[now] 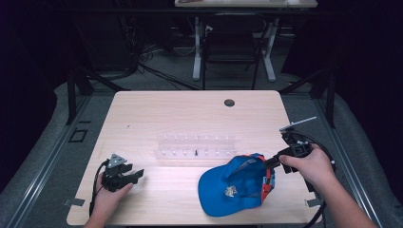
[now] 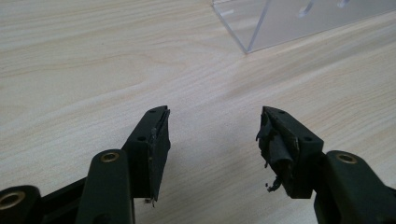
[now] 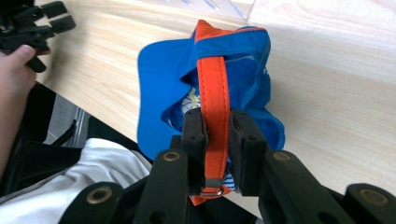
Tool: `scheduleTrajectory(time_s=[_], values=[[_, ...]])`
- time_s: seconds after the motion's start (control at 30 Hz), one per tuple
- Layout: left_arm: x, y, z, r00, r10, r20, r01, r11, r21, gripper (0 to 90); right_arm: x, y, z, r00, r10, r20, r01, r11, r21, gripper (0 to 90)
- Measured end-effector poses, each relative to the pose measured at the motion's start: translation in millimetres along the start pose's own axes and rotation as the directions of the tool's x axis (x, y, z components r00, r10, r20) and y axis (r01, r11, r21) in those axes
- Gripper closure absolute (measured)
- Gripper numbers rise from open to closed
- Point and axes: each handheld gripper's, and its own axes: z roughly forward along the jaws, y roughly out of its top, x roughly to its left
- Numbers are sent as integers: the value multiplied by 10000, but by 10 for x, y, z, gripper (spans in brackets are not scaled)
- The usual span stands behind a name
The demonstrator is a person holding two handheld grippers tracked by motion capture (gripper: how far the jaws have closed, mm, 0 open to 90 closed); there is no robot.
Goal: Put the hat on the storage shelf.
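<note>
A blue cap (image 1: 230, 187) with an orange back strap (image 3: 213, 100) lies at the front right of the wooden table (image 1: 190, 111), its rear lifted. My right gripper (image 1: 272, 162) is shut on the orange strap, whose band runs between the two black pads (image 3: 194, 128) in the right gripper view, with the cap (image 3: 163, 74) hanging beyond them. At the front left, my left gripper (image 1: 135, 175) rests on the table with its jaws open and nothing between them (image 2: 212, 135).
A clear acrylic rack (image 1: 195, 148) with small pegs stands across the middle of the table, and its corner (image 2: 261, 23) lies just ahead of the left gripper. A round cable hole (image 1: 229, 102) sits near the far edge. A chair (image 1: 231, 47) and desk legs stand beyond.
</note>
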Motion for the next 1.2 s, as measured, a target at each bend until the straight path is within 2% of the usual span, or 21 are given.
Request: scheduleTrajectory(time_s=[0.13, 0.3, 0.43, 0.73, 0.97, 1.03, 1.07, 1.2], values=[[-3, 0, -1, 10000, 9, -11, -9, 10000, 4, 432, 94, 44, -75, 9997, -217, 73, 217, 9997, 88, 775], [-2, 2, -5, 10000, -3, 22, 3, 9999, 107, 432, 221, 87, -122, 9983, -234, 528, 223, 9995, 224, 775], [-2, 0, -4, 10000, 16, -18, -16, 10000, 26, 432, 336, 137, -191, 9949, -454, 895, 422, 9984, 376, 775], [-12, 5, -10, 10000, 56, 42, -56, 10000, 61, 432, 544, 217, -307, 9869, -187, 1605, 153, 9996, 220, 776], [-4, 5, -14, 10000, 36, 72, -36, 9999, 119, 432, 658, 283, -391, 9893, -300, 1431, 233, 9986, 484, 776], [-4, 5, -14, 10000, 38, 75, -39, 9999, 112, 431, 699, 302, -421, 9917, -84, 1287, 51, 9996, 265, 777], [-6, 5, -13, 10000, 42, 70, -42, 9999, 97, 432, 711, 318, -452, 9916, -167, 1284, 118, 9992, 387, 777], [-10, 3, -9, 10000, 39, 35, -39, 10000, 50, 432, 759, 351, -524, 9932, 18, 1163, -59, 9993, 357, 777]])
